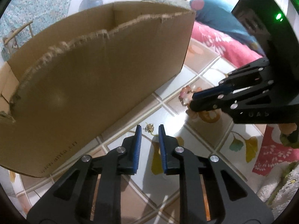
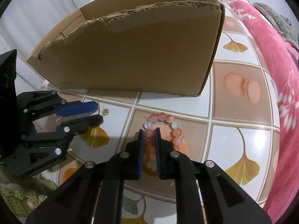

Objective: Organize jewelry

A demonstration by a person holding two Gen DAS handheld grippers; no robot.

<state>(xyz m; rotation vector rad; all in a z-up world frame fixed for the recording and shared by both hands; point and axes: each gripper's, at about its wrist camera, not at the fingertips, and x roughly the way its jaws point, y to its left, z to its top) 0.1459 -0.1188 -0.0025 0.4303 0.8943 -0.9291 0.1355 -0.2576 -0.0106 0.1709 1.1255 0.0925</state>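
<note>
The right gripper [image 2: 149, 130] points steeply down at the worktop [image 2: 241, 141], which is covered with a glossy cloth printed with ginkgo leaves and macarons. Its jaws are drawn nearly together on one side of a bead bracelet [image 2: 169, 127], a ring of pink, peach and white beads; a couple of beads sit pinched between the blue pads, while the rest of the loop lies on the worktop ahead of the jaws and to their right. The left gripper [image 1: 150, 127] also tilts downward, its jaws narrowed to a small gap with nothing pressed between the pads. A small gold piece of jewelry [image 1: 149, 127] lies on the worktop just beyond the tips of those jaws, in line with the gap between them; whether the pads touch it cannot be told. A large cardboard box [image 2: 130, 56] with a ragged, torn top edge stands open on the worktop beyond both sets of jaws, further out than the bracelet and the gold piece. A pink floral blanket [image 2: 276, 59] lies off to the right of the right jaws.
</note>
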